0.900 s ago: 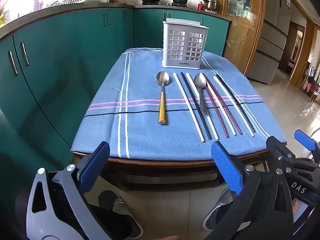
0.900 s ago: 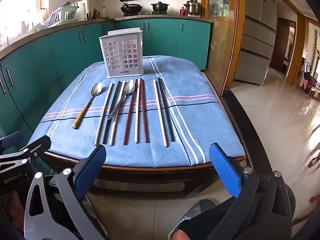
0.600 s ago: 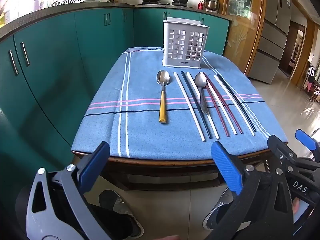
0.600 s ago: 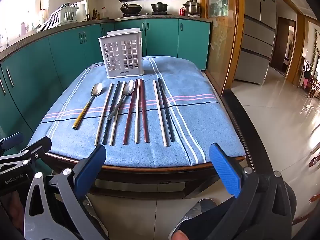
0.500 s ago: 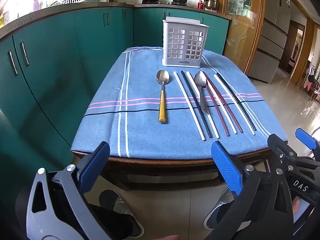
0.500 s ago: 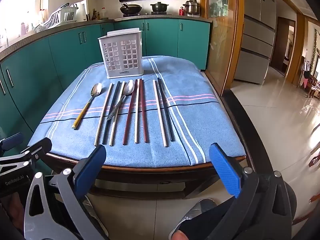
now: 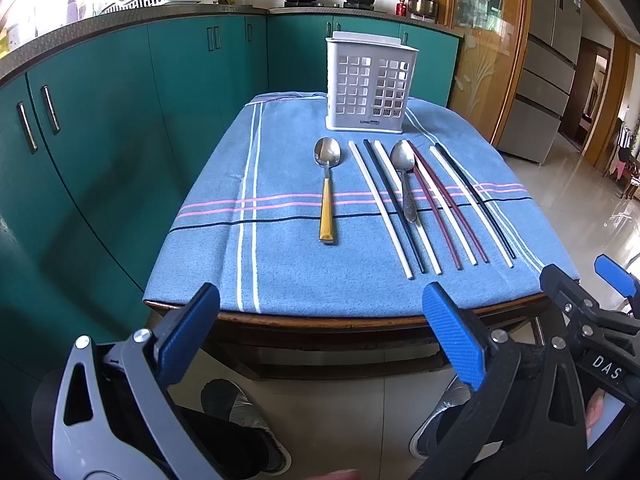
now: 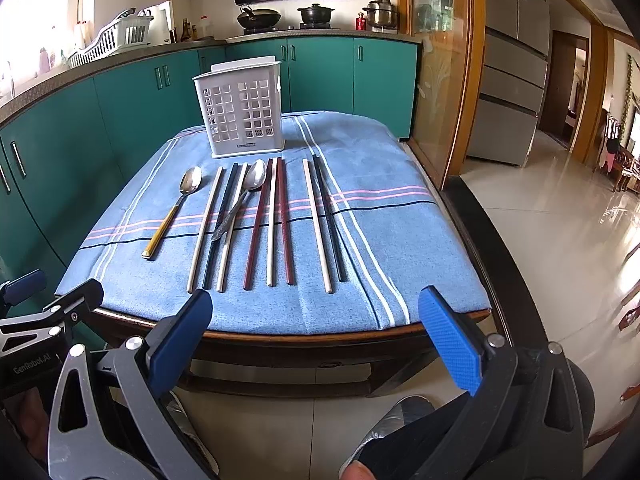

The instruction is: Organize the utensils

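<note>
Start of task, nothing sorted: left gripper (image 7: 320,332) and right gripper (image 8: 316,332) both spread, empty, short of the blue-clothed table (image 8: 400,248); next likely reach for the yellow-handled steel spoon (image 7: 328,188) toward the white perforated plastic caddy (image 7: 370,86).

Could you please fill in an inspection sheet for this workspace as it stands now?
Surface: table under a blue striped cloth.
Job's things: white slotted caddy upright at the far end; yellow-handled spoon, steel spoon and eight chopsticks lying in a row before it.
Clutter: nothing seen.
Grippers: left gripper and right gripper both open, empty, short of the table edge.
Cables: nothing seen.
Surroundings: teal cabinets, pots on stove, tiled floor.
</note>
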Available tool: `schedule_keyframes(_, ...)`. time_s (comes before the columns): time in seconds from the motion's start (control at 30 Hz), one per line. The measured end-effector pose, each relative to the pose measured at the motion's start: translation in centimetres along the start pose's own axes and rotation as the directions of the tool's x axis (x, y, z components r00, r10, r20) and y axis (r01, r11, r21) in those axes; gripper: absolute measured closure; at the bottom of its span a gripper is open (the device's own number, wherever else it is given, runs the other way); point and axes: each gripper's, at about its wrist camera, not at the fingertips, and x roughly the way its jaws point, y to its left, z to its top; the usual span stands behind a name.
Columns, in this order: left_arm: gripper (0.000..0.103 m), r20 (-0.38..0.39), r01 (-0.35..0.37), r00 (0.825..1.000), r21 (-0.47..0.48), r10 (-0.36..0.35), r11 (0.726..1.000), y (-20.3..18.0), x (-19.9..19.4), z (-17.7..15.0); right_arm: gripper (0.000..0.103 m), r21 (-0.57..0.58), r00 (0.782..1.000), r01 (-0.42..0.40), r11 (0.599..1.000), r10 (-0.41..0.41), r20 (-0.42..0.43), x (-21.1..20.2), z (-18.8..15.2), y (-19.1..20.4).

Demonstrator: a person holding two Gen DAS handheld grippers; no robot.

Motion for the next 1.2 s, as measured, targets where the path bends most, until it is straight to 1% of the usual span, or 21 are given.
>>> schedule_keyframes(1.2,0.003,-0.012,-0.004,1.0,0.005,0.004,1.0,0.04,0.17,-0.19,0.003,0.003,1.0,0.006,1.0,-0.006,0.011,0.0,-0.06,-0.07)
